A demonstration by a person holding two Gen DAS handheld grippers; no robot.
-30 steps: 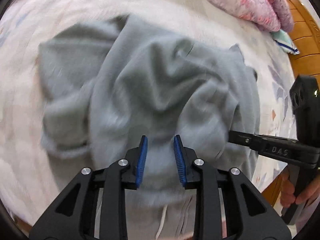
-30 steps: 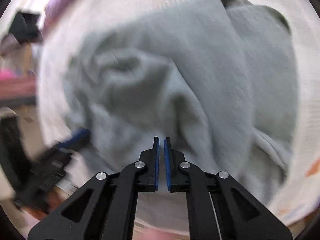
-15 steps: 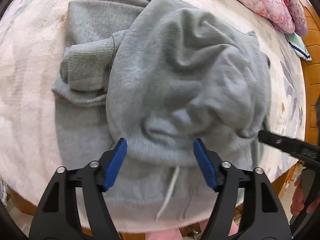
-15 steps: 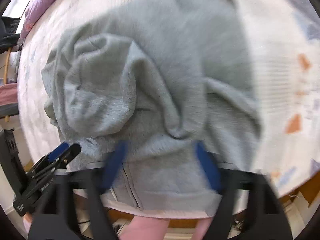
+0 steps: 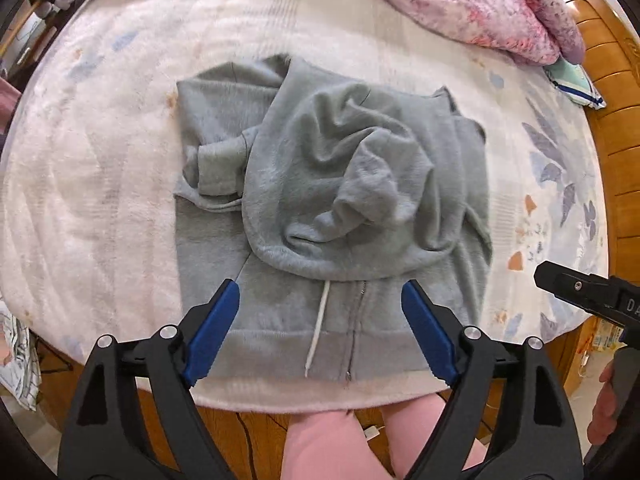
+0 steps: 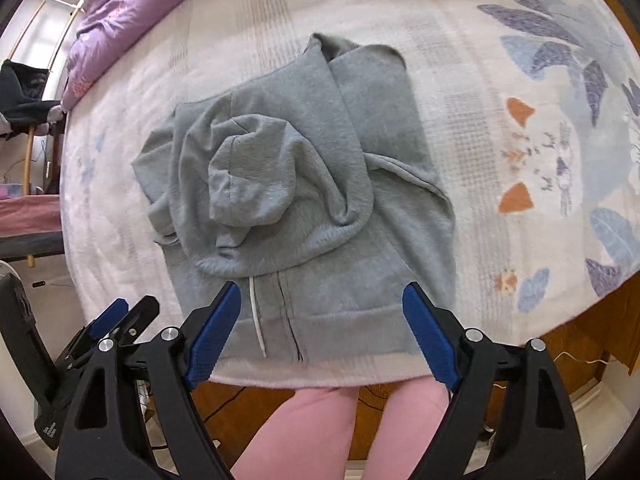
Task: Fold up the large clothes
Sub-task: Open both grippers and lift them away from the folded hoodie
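A grey zip hoodie (image 5: pixel 332 208) lies folded on the bed, hood and sleeves bunched on top, hem and white drawstring (image 5: pixel 318 328) toward me. It also shows in the right wrist view (image 6: pixel 304 200). My left gripper (image 5: pixel 320 332) is open and empty, raised above the hem at the bed's near edge. My right gripper (image 6: pixel 322 332) is open and empty, likewise above the hem. The right gripper shows at the right edge of the left wrist view (image 5: pixel 588 292); the left gripper shows at lower left of the right wrist view (image 6: pixel 108 324).
The bed has a pale patterned sheet (image 5: pixel 100 160). A pink quilt (image 5: pixel 472 4) lies at the far right beside a wooden headboard (image 5: pixel 616 120). A purple quilt (image 6: pixel 120 20) lies at far left. My pink-clad legs (image 5: pixel 336 444) stand at the bed's near edge.
Both grippers opened, let go of the hoodie and pulled back and up from it. The hoodie now lies still on the bed.
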